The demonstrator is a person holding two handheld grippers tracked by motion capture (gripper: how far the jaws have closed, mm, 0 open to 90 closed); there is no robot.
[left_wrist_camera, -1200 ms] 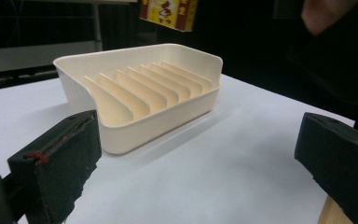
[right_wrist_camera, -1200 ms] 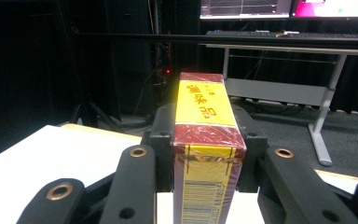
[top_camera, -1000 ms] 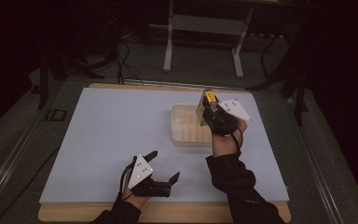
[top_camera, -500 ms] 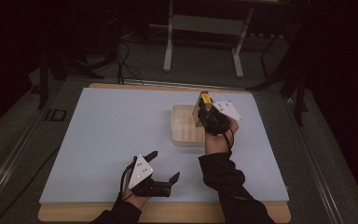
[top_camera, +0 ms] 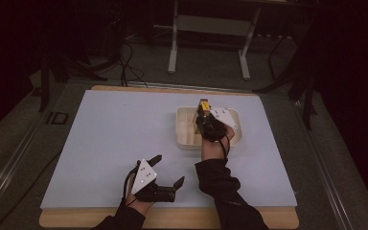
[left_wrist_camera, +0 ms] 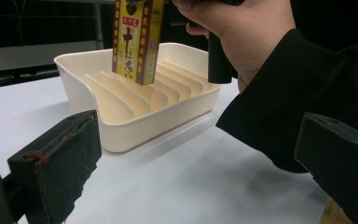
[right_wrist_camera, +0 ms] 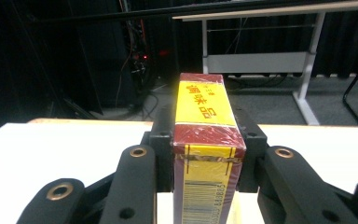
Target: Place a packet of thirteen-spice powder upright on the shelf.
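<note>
A yellow and dark red box (right_wrist_camera: 205,140) with printed characters sits clamped between the jaws of my right gripper (top_camera: 204,111). In the left gripper view the box (left_wrist_camera: 134,39) hangs upright, its lower end just above the ribbed slots of a cream slotted tray (left_wrist_camera: 121,126). From above, the tray (top_camera: 186,139) lies right of the mat's centre with my right hand over it. My left gripper (top_camera: 168,169) rests low near the table's front edge, jaws wide apart with nothing between them, its pads (left_wrist_camera: 60,161) framing the tray.
A pale blue mat (top_camera: 115,139) covers the wooden table (top_camera: 172,219). Beyond the far edge stand a white metal frame (top_camera: 211,43), cables on the floor and dark surroundings. My right sleeve (left_wrist_camera: 307,93) crosses the space between the tray and my left gripper.
My right gripper has carried the box leftward and toward the far side over the tray. The left gripper has stayed in place.
</note>
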